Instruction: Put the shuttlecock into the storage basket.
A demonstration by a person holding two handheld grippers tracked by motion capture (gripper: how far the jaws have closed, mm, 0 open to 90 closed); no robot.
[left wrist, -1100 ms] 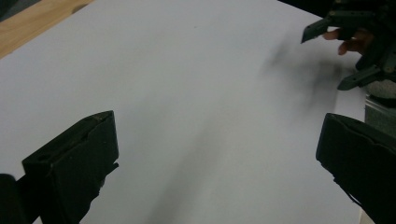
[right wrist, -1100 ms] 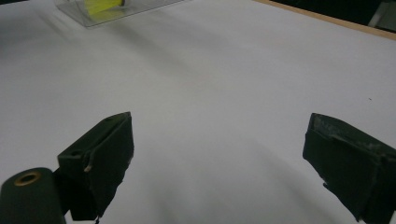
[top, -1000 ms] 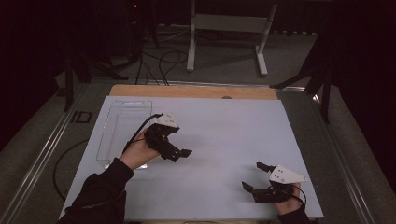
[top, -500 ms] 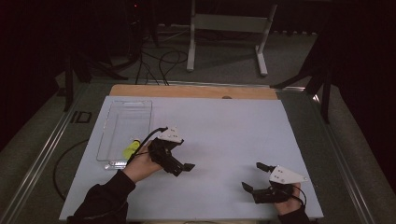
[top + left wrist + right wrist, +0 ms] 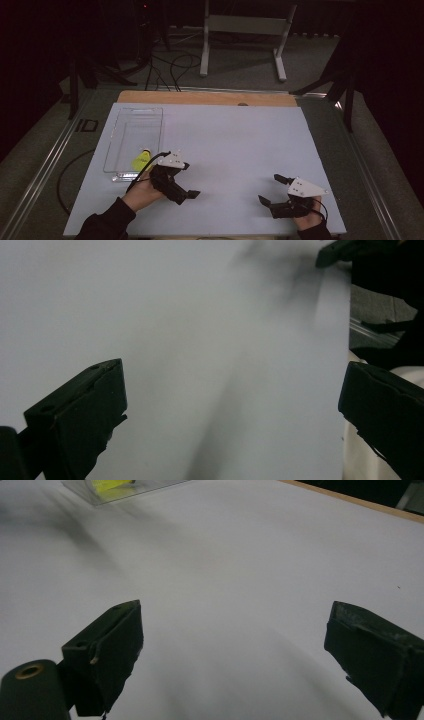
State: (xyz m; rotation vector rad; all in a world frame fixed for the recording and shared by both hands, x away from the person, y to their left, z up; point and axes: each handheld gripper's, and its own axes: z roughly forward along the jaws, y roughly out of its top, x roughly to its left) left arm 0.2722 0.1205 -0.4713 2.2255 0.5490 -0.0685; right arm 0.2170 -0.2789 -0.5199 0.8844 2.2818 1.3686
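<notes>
A clear plastic tray [image 5: 131,131] lies on the left of the white sheet [image 5: 235,140], and a small yellow object [image 5: 141,160] rests at its near end. My left gripper [image 5: 189,180] hovers just right of the tray's near corner, open and holding nothing. In the left gripper view its jaws [image 5: 235,400] stand wide apart over bare white sheet. My right gripper [image 5: 270,189] is open near the front right edge, its jaws [image 5: 235,640] spread over the sheet. The right gripper view has the tray [image 5: 145,489] and the yellow object [image 5: 110,484] at its top left.
A wooden strip [image 5: 205,97] borders the sheet's far edge. Beyond the table stand a white frame's legs [image 5: 240,45] and loose floor cables [image 5: 165,70]. A metal rail [image 5: 45,170] runs along the table's left side. The right gripper's jaw tip [image 5: 345,250] shows far off.
My left gripper has drawn back toward the person from beside the tray, and the yellow object now lies in view in the tray. The right gripper has stayed put.
</notes>
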